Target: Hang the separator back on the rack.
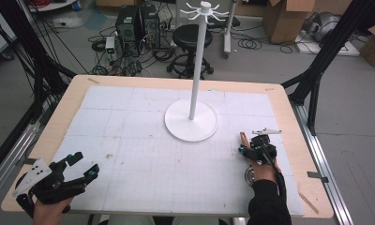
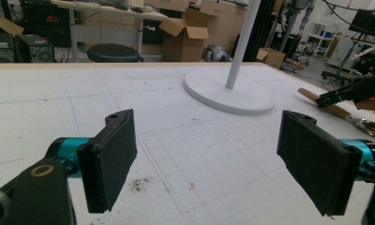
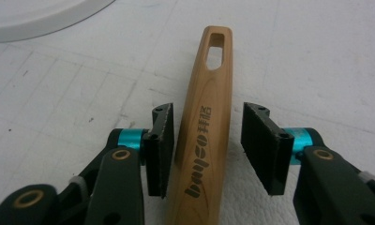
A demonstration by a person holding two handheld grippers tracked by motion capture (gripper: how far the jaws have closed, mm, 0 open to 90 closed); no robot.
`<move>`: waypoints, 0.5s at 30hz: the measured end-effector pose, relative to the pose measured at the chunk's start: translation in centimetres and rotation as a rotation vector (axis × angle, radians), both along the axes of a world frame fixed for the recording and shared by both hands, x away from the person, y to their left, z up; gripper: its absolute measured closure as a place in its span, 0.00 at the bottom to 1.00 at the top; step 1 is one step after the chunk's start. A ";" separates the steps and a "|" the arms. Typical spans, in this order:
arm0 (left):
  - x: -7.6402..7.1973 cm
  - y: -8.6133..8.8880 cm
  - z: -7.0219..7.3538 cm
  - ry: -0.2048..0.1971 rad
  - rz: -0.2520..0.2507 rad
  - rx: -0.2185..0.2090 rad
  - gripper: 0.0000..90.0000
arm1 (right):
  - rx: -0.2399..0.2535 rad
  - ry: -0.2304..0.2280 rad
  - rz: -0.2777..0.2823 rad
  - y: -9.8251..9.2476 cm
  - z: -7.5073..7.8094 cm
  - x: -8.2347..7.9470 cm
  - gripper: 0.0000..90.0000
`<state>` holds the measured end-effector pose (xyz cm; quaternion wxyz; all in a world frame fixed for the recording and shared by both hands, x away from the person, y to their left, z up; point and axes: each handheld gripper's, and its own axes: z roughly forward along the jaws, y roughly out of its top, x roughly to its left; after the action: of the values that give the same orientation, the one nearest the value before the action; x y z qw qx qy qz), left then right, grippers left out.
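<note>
Wooden handle [image 3: 202, 136] — rigid, smooth, likely slippery — sits mid-frame between the half-closed, not yet gripping right gripper [image 3: 206, 150]; grasp mid-shaft.

Standing on grey floor [image 1: 354, 108]: black stool [image 1: 191, 37], cardboard boxes [image 1: 288, 18], computer towers [image 1: 138, 22]; cables [image 1: 153, 54] lying tangled beyond wooden table [image 1: 54, 126].

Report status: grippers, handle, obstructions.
Right gripper astride wooden handle, pads not clamped. Left gripper open, holding nothing. White stand off to the side, not in the way.
</note>
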<state>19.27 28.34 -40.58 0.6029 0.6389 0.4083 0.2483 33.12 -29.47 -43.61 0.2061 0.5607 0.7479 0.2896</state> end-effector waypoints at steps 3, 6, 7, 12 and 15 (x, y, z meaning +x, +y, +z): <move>0.0 0.0 0.0 0.002 0.001 0.004 0.23 | 0.006 0.001 -0.001 0.1 -0.1 0.0 0.64; 0.0 0.0 0.0 0.003 0.002 0.004 0.23 | 0.008 0.001 0.005 0.1 -0.1 0.0 0.67; 0.0 0.0 0.0 0.003 0.002 0.003 0.23 | 0.007 0.000 0.005 0.1 -0.1 0.0 0.68; 0.0 0.0 0.0 0.005 0.004 0.005 0.23 | 0.011 0.001 0.000 0.1 -0.1 0.0 0.69; 0.0 0.0 0.0 0.006 0.005 0.006 0.23 | 0.017 0.001 -0.005 0.1 -0.1 0.0 0.72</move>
<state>19.29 28.34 -40.61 0.5992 0.6403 0.4110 0.2490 33.09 -29.40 -43.68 0.2016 0.5644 0.7440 0.2953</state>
